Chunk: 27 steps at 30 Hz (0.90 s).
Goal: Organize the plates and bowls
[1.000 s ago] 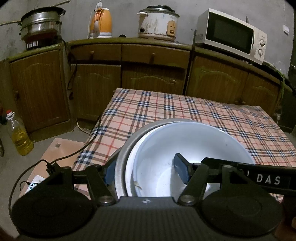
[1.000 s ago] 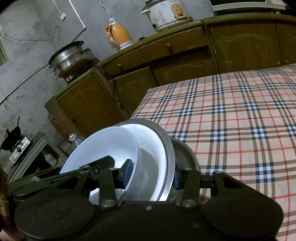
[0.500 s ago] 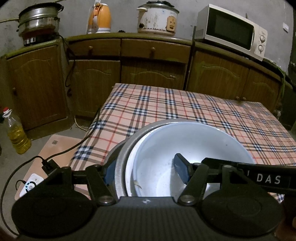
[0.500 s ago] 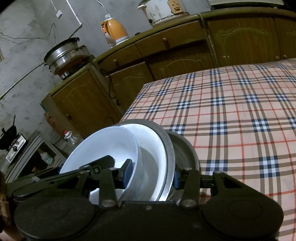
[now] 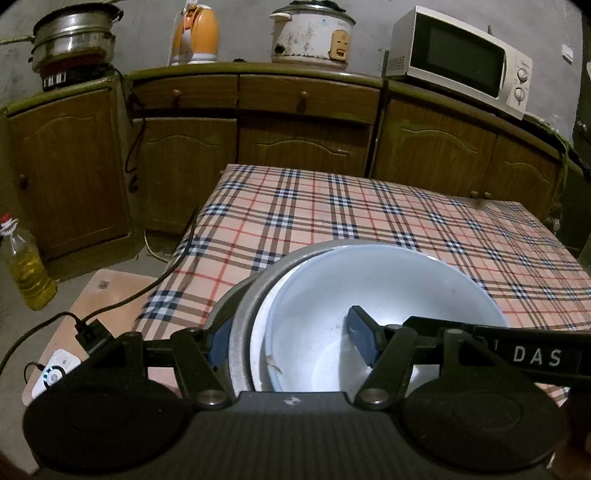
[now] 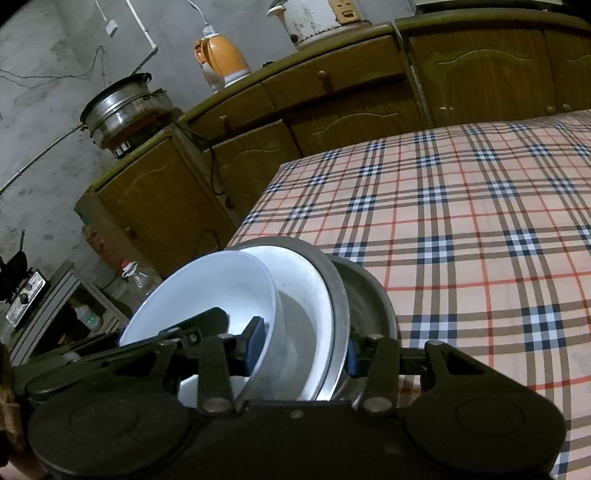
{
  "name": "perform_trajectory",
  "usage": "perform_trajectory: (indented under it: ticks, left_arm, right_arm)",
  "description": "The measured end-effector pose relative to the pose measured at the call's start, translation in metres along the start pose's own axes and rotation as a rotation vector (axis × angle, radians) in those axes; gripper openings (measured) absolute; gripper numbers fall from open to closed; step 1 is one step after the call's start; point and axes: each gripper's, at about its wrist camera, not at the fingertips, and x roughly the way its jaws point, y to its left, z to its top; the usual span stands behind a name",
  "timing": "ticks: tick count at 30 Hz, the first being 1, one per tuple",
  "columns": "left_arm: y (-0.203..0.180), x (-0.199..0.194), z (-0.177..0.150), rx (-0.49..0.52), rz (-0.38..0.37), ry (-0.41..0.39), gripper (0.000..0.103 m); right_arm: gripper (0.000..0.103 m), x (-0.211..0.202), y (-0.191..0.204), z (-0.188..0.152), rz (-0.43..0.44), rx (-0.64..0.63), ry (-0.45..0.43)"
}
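Note:
A nested stack of dishes is held between both grippers over the near edge of the plaid table (image 5: pixel 332 221). A white bowl (image 5: pixel 388 288) sits inside a white plate and metal plates (image 5: pixel 240 306). My left gripper (image 5: pixel 291 339) is shut on the stack's rim, one finger inside the bowl, one outside the metal rim. In the right wrist view the white bowl (image 6: pixel 221 295) and metal plates (image 6: pixel 336 291) stand tilted, and my right gripper (image 6: pixel 303 347) is shut on the opposite rim. The other gripper's arm reaches into the bowl in each view.
Wooden cabinets (image 5: pixel 303 125) run behind the table, with a steamer pot (image 5: pixel 74 40), orange kettle (image 5: pixel 195 33), rice cooker (image 5: pixel 314 33) and microwave (image 5: pixel 461 59) on top. An oil bottle (image 5: pixel 26 266) and a cable with a charger (image 5: pixel 88 328) lie on the floor at left.
Both grippers, still holding the stack, have risen and tipped slightly; the table and cabinets sit lower in both views. The grip on the dishes is unchanged.

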Motion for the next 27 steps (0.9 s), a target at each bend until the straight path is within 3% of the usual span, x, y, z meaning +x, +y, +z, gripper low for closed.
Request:
perform_trajectory:
  ticks: [27]
  left_arm:
    - [0.014,0.037,-0.002,-0.008,0.015,0.037,0.066]
  right_arm:
    - [0.052,0.046,-0.018,-0.002,0.023,0.074,0.038]
